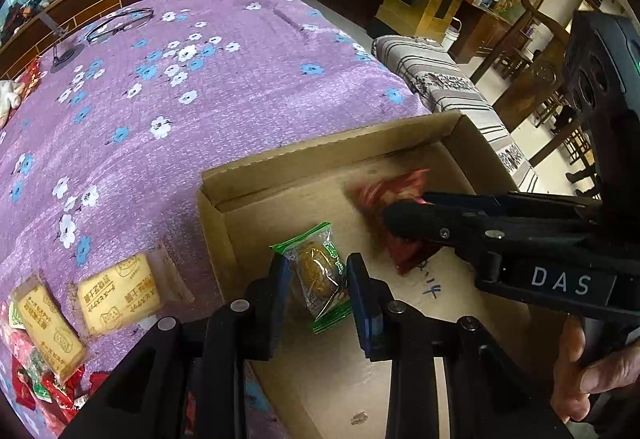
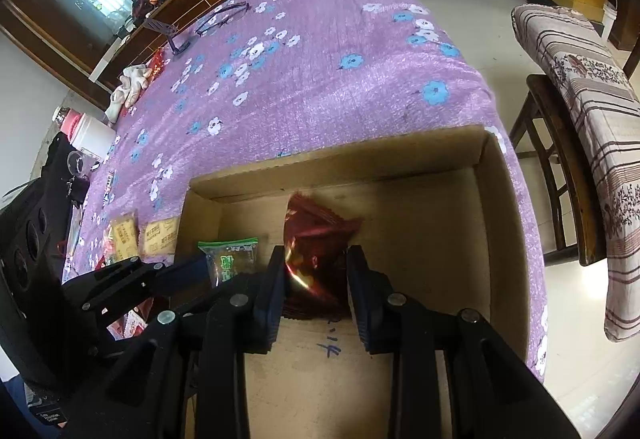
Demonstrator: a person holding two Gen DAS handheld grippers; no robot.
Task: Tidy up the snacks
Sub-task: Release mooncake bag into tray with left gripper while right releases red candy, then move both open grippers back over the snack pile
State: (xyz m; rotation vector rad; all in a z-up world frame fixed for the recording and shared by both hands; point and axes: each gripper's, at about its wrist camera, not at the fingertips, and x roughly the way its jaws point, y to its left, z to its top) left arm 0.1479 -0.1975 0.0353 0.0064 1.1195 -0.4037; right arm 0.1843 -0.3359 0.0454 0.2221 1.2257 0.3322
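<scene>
Left wrist view: the left gripper (image 1: 319, 281) points down into the shallow cardboard box (image 1: 320, 155) that sits on the purple flowered cloth (image 1: 168, 111). Its jaws stand narrowly apart with the green-wrapped snack (image 1: 320, 271) between them, both pads against the wrapper's sides, so it has hold of the packet just above the box floor. To the right, the right gripper (image 1: 404, 219) reaches in from the side, its black fingers closed over a red-wrapped snack (image 1: 384, 195) nearer the box's far wall; the red packet is blurred. A hand (image 1: 588, 371) shows at the lower right edge. Outside the box, to the left on the cloth, lie two yellow biscuit packets (image 1: 116, 295) and, at the edge, a heap of red wrappers (image 1: 36, 387).

Right wrist view: the right gripper (image 2: 316, 279) holds the red-wrapped snack (image 2: 316, 235) between its fingers, jaws narrowly apart and pressed to the crinkled foil, over the middle of the box (image 2: 500, 223). The packet sticks out ahead of the fingertips toward the far wall. Left of it, the left gripper (image 2: 192, 275) comes in from the side, with the green-wrapped snack (image 2: 232, 255) at its tip near the box's left wall. Blue handwriting (image 2: 330, 343) marks the box floor below the fingers.
</scene>
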